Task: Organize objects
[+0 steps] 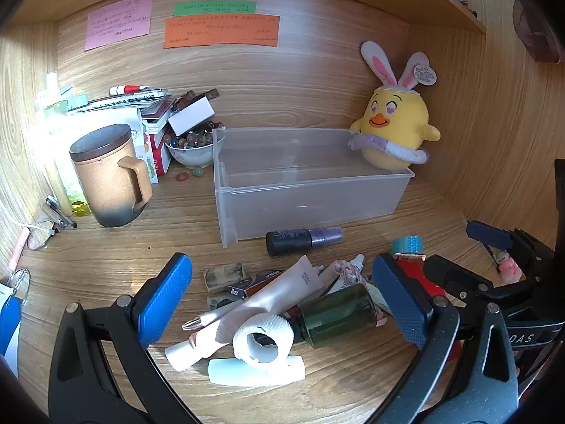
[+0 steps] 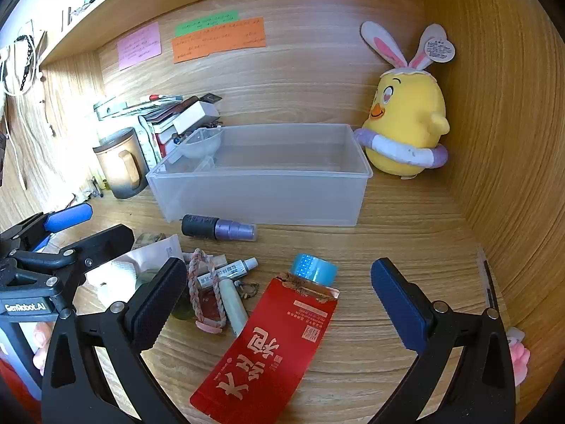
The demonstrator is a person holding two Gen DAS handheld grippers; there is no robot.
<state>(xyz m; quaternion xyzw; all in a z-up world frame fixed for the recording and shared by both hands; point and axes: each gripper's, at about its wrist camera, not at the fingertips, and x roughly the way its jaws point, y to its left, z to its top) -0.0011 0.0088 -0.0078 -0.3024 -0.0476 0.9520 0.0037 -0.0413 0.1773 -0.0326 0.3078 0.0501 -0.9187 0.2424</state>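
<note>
You held both tools with jaws wide apart, gripping nothing: your left gripper [image 1: 282, 304] hung over a heap of tubes and a green bottle [image 1: 337, 314], your right gripper [image 2: 279, 304] over a red packet [image 2: 268, 342]. The clear bin [image 2: 261, 190] sat behind them on the worktop [image 2: 406, 240].

Both grippers: black frames with silver rivets, blue textured fingers [image 1: 162, 300], white lettering.
</note>
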